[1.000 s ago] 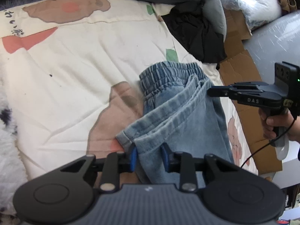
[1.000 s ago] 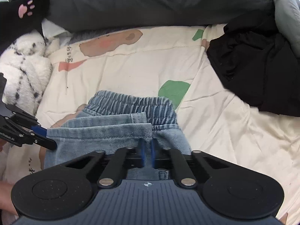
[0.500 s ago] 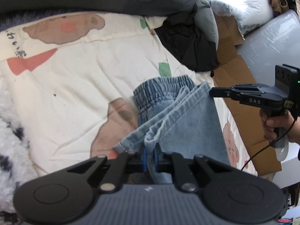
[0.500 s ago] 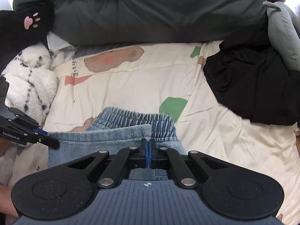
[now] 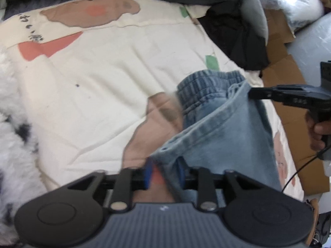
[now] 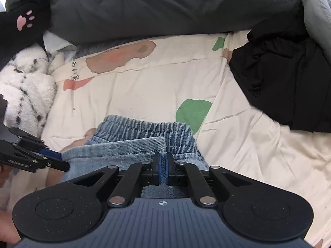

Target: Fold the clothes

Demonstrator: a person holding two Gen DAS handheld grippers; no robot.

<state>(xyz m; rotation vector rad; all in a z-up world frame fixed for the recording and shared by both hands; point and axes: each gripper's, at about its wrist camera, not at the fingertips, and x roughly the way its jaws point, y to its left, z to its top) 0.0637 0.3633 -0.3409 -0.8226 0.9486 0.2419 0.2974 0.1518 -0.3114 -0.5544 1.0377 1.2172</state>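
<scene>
Light blue jeans [image 5: 219, 136] lie folded on a cream patterned bedsheet [image 5: 103, 86], elastic waistband at the far end. In the left wrist view my left gripper [image 5: 164, 174] is open, its blue pads either side of the near hem corner. The right gripper [image 5: 254, 94] pinches the far hem corner by the waistband. In the right wrist view my right gripper [image 6: 163, 168] is shut on the jeans [image 6: 128, 144] hem, and the left gripper [image 6: 60, 162] sits at the hem's left corner.
A black garment [image 6: 289, 86] lies at the right on the bedsheet [image 6: 157, 86]. A dark grey duvet [image 6: 165, 10] runs along the back. A white spotted plush [image 6: 24, 86] sits at the left. Cardboard [image 5: 289, 76] lies beyond the bed's right edge.
My left gripper was shut on the hem half a second ago and has opened. The right gripper stays shut on the far hem corner and has lowered toward the waistband.
</scene>
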